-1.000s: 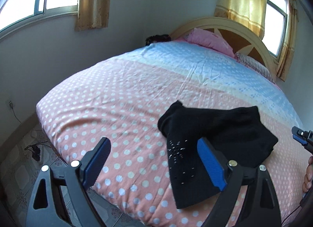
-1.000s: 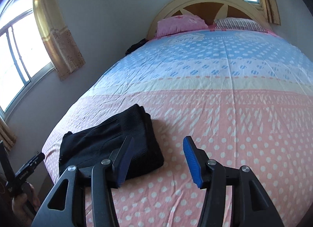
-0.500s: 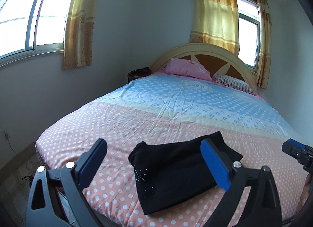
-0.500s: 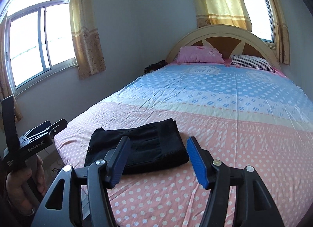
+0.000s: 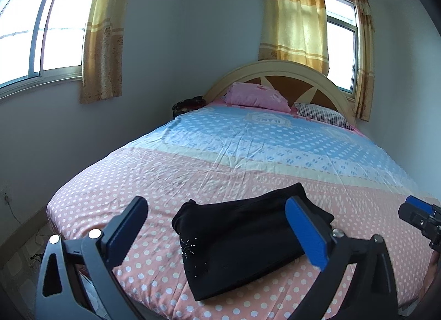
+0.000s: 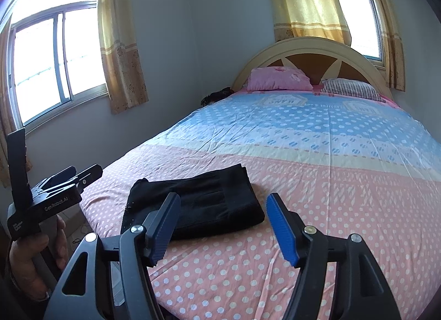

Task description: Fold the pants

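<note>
Black, soft knit is lying folded into a compact bundle: the pants (image 5: 242, 240) are resting at the foot of the bed (image 5: 248, 154), at 6 o'clock in your left view, long axis running from 8 to 2 o'clock. They are looking light and limp, so you are best pinching a thick folded edge. Your left gripper (image 5: 217, 233) and right gripper (image 6: 224, 226) are both hanging spread wide, holding nothing.
</note>
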